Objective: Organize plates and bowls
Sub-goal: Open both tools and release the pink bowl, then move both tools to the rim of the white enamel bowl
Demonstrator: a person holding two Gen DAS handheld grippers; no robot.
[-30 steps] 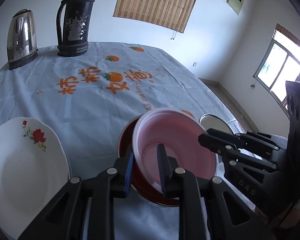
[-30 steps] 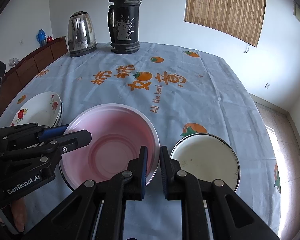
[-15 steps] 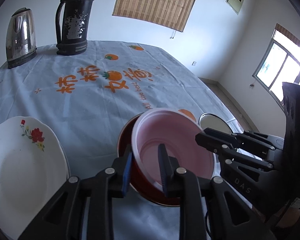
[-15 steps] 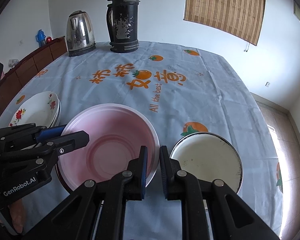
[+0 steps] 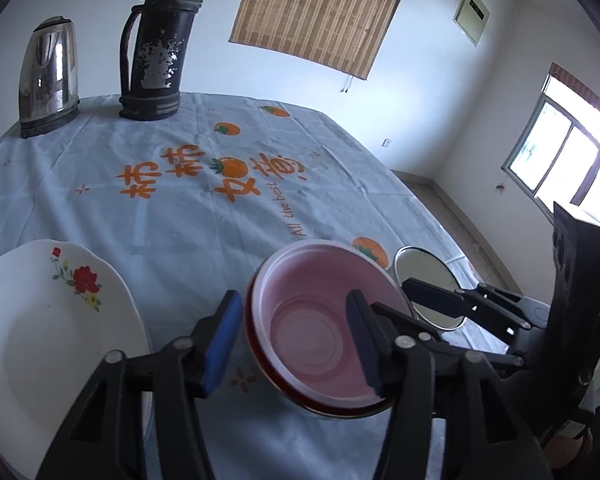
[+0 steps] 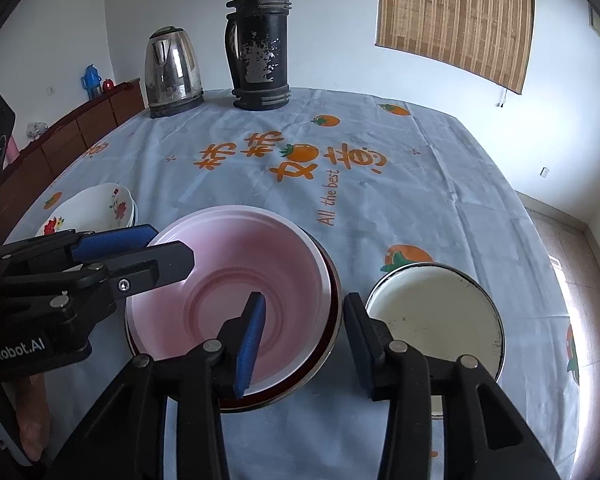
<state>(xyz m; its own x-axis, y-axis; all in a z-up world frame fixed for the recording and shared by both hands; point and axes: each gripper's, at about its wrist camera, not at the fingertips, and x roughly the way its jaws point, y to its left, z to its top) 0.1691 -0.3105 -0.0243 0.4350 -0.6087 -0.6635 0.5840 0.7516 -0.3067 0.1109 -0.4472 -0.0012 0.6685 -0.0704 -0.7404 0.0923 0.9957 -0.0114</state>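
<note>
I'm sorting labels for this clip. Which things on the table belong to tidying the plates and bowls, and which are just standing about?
Part of the job:
pink bowl, nested in a dark red bowl
white enamel dish
flowered white plates
left tool and right tool, both open

Just standing about:
steel kettle
black flask
printed tablecloth

A steel kettle (image 6: 173, 72) and a worn black flask (image 6: 260, 42) stand side by side at the far edge of the pale blue, orange-printed tablecloth (image 6: 380, 208), below a bamboo blind (image 6: 456, 16).
</note>
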